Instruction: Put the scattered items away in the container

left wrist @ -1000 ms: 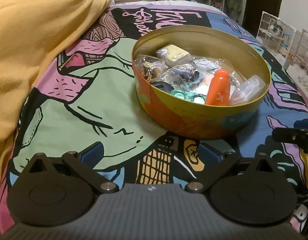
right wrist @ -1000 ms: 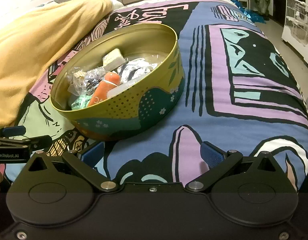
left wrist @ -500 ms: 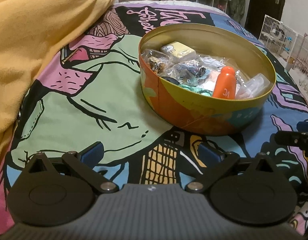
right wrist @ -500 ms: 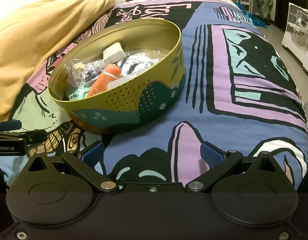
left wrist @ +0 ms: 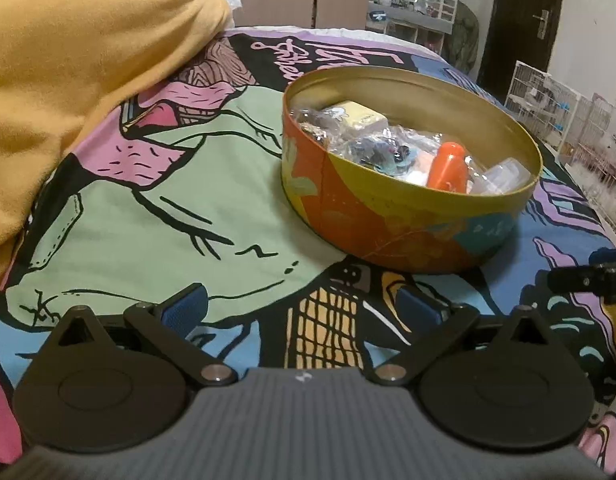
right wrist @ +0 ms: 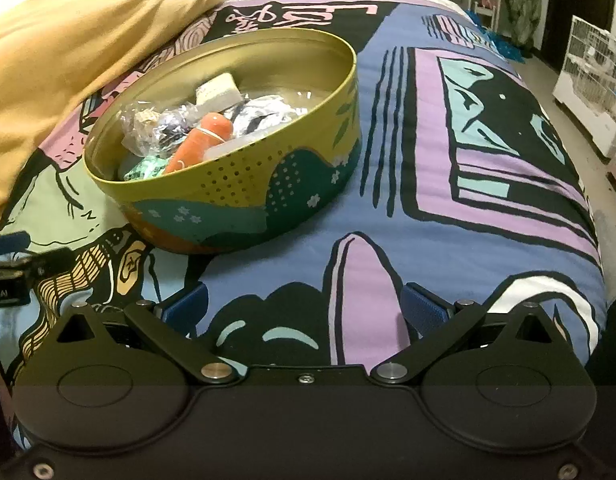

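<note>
I am drawing both tools back toward me, so the tin is sitting a little farther off than a second ago. Nearest me, my left gripper point(left wrist: 302, 306) is hanging over the printed bedspread point(left wrist: 156, 216) with its two blue pads spread wide and nothing between them. My right gripper point(right wrist: 304, 306) is doing the same, jaws wide apart and empty, just beside the left one. Beyond them, one round tin point(left wrist: 403, 224) is resting on the bedspread, and the tidied items are lying inside it: one orange tube point(left wrist: 447, 168), one small cream box point(left wrist: 357, 118), one clear plastic case point(left wrist: 501, 176), and several crinkled clear bags point(right wrist: 156, 128) that I cannot count exactly. Farther left, one yellow blanket point(left wrist: 68, 60) is lying heaped. At the far right, wire cages point(left wrist: 563, 116) are standing on the floor.
</note>
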A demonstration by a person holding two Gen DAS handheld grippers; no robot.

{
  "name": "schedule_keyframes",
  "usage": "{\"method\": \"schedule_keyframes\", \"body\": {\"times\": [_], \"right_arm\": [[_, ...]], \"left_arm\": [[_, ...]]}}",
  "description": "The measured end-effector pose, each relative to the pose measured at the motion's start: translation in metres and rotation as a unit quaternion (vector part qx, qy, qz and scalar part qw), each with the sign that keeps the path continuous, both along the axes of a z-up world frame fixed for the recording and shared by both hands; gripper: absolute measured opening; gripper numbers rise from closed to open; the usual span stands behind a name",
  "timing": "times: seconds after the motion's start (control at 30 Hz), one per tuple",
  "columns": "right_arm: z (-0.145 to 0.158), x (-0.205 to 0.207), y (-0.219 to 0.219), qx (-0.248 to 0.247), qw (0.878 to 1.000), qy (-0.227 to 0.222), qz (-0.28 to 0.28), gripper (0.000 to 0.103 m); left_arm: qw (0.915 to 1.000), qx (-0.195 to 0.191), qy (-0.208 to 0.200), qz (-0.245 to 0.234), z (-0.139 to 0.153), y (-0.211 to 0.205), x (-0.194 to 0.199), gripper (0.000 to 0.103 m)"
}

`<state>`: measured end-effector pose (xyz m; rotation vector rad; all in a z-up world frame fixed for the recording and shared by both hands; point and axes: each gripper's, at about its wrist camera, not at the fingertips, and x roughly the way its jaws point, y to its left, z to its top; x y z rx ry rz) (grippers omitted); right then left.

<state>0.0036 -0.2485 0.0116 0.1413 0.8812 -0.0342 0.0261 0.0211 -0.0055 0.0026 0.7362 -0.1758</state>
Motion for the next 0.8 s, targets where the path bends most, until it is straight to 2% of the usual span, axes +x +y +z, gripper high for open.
{"method": "schedule_keyframes", "body": {"times": [0.13, 0.47, 0.8], "right_arm": [[0.0011, -0.0008, -0.0038, 0.004, 1.000, -0.004, -0.011, 0.103], [0.0001, -0.0018, -0.0018, -0.003, 1.000, -0.002, -0.009, 0.103], [0.0023, -0.0015, -0.0013, 0.006, 1.000, -0.009, -0.005, 0.103]], "left_arm": [[0.9999, 0.000, -0.011, -0.008, 0.0018, -0.0029, -0.0033, 0.103], [0.9998, 0.003, -0.008, -0.017, -0.0031, -0.0100, -0.0032, 0.103], [0.9996, -0.027, -0.003, 0.010, -0.0027, -0.0004, 0.0004, 0.103]]}}
